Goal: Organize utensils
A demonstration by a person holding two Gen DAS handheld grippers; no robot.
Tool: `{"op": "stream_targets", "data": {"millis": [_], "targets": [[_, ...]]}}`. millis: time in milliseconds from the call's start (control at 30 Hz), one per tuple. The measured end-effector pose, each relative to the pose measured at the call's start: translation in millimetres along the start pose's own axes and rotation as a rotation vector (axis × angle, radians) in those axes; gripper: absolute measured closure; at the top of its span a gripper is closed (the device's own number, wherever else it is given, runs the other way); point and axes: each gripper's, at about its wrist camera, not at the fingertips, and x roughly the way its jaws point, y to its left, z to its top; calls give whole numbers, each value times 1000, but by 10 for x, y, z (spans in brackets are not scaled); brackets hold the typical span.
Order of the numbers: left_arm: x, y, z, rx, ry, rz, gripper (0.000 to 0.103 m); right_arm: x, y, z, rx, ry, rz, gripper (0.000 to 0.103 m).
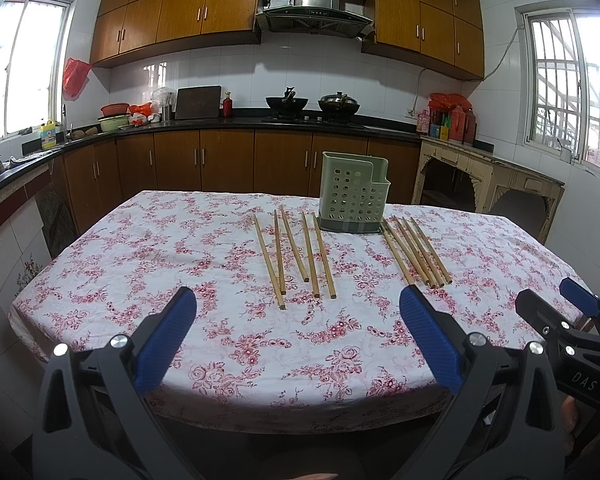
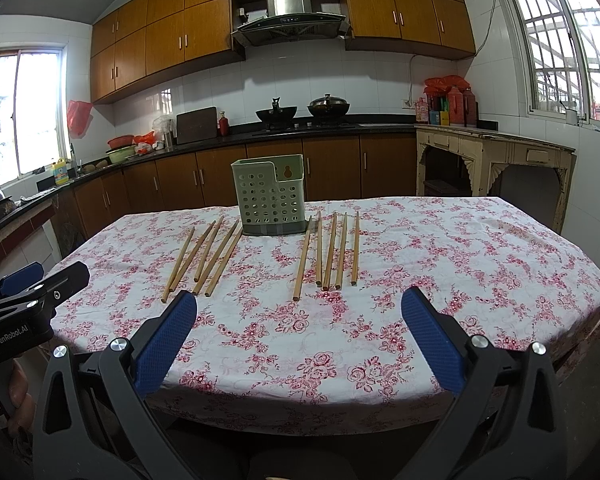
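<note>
I count ten wooden chopsticks (image 1: 296, 254), five on each side of one green holder (image 1: 354, 199), both grippers' jaws wide apart, empty.

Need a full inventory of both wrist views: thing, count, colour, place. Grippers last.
left chopstick group: five, tan wood, flat on the table, left of the holder
right chopstick group: five, tan wood, flat on the table, right of the holder
utensil holder: one, pale green, perforated, upright at the table's far middle
tablecloth: one, white with red flowers, covers the table
woks: two, dark, on the stove at the back counter
range hood: one, steel, between the upper cabinets
cabinets: brown wood, above and below the counter
side table: one, worn cream, at the right wall
left gripper: blue pads, open, over the near table edge
right gripper: blue pads, open, over the near table edge
</note>
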Motion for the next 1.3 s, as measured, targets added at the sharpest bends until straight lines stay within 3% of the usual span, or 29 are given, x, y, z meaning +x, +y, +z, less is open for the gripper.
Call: {"op": "stream_targets", "data": {"millis": [933,1300], "targets": [[-4,3,-3,1,5,1,4,32,-3,-19,1,3,0,2],[285,155,50,-41,59,14,4,307,-180,18,43,51,-29,2]]}}
